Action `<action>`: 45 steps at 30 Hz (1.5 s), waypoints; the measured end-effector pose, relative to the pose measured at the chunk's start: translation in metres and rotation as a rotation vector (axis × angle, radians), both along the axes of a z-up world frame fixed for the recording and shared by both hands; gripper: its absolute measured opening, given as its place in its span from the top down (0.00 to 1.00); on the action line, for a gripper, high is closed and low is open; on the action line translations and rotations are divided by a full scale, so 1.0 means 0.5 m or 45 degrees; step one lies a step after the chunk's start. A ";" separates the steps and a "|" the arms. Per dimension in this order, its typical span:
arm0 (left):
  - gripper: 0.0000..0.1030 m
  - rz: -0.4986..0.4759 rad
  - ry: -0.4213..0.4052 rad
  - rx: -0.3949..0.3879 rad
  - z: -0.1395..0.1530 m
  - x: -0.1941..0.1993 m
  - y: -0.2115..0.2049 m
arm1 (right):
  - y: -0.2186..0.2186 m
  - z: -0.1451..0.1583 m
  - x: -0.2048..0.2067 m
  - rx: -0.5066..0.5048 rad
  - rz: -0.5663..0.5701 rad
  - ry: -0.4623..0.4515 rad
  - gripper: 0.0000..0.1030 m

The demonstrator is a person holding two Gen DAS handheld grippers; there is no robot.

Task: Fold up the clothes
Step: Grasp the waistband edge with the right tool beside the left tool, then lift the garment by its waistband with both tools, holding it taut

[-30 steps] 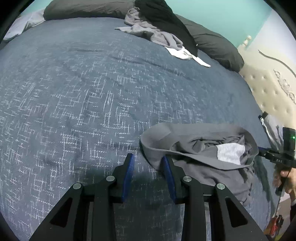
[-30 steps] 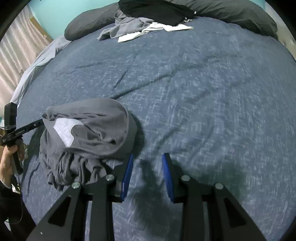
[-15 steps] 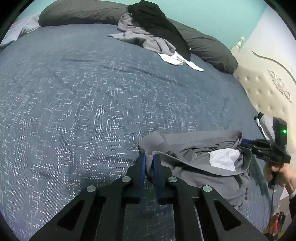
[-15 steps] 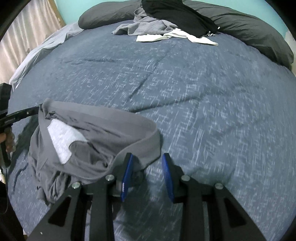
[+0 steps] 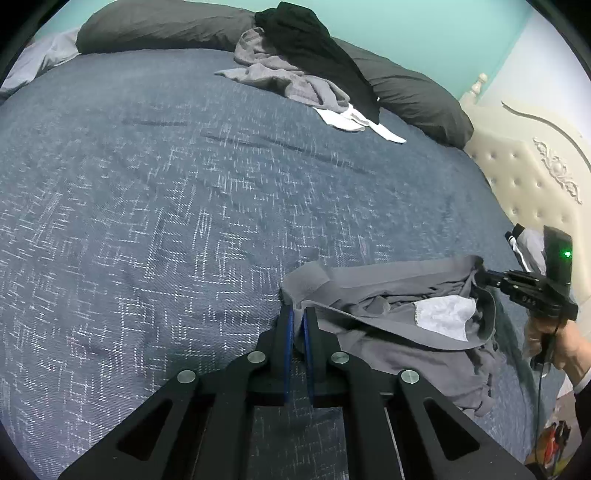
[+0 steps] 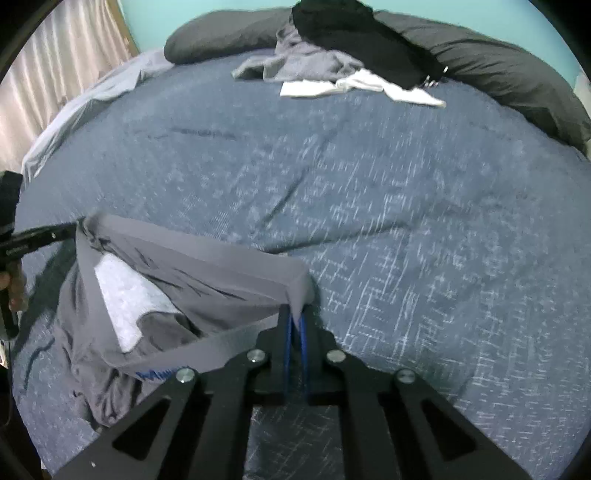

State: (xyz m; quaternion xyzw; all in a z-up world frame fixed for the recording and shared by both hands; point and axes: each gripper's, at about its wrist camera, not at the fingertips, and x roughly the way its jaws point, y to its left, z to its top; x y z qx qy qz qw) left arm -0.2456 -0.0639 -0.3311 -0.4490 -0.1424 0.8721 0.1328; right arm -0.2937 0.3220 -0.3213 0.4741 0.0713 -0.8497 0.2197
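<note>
A grey garment with a wide waistband and a white patch inside lies bunched at the near edge of the blue bedspread. My left gripper has its jaws closing tight, the pads pinching one corner of the waistband. In the right wrist view the garment hangs to the left, and my right gripper is closing on the other waistband corner, fabric pressed between its pads. Each gripper also shows in the other's view: the right gripper and the left gripper. The waistband runs fairly straight between them.
A pile of grey, black and white clothes lies by the dark pillows at the far end of the bed. A cream tufted headboard stands at the right. A curtain hangs at the far left.
Both grippers went from open beside the garment to shut on its waistband corners. The right gripper slid toward the garment, and the waistband now stretches out between the two.
</note>
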 end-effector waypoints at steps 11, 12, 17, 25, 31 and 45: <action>0.96 0.015 0.113 0.034 0.089 0.044 -0.028 | 0.035 0.170 0.085 -0.200 -0.082 0.215 0.97; 0.96 0.021 0.129 0.038 0.103 0.051 -0.032 | 0.037 0.193 0.097 -0.214 -0.079 0.235 0.97; 0.96 0.012 0.201 0.028 0.199 0.096 -0.042 | 0.044 0.296 0.155 -0.276 -0.067 0.320 0.97; 0.96 -0.058 0.385 -0.078 0.420 0.205 -0.033 | 0.084 0.470 0.274 -0.392 -0.090 0.463 0.97; 0.96 -0.100 0.499 -0.131 0.564 0.286 -0.029 | 0.109 0.579 0.373 -0.458 -0.080 0.552 0.97; 0.96 -0.166 0.335 -0.173 0.531 0.257 -0.001 | 0.135 0.509 0.410 -0.547 -0.149 0.412 0.97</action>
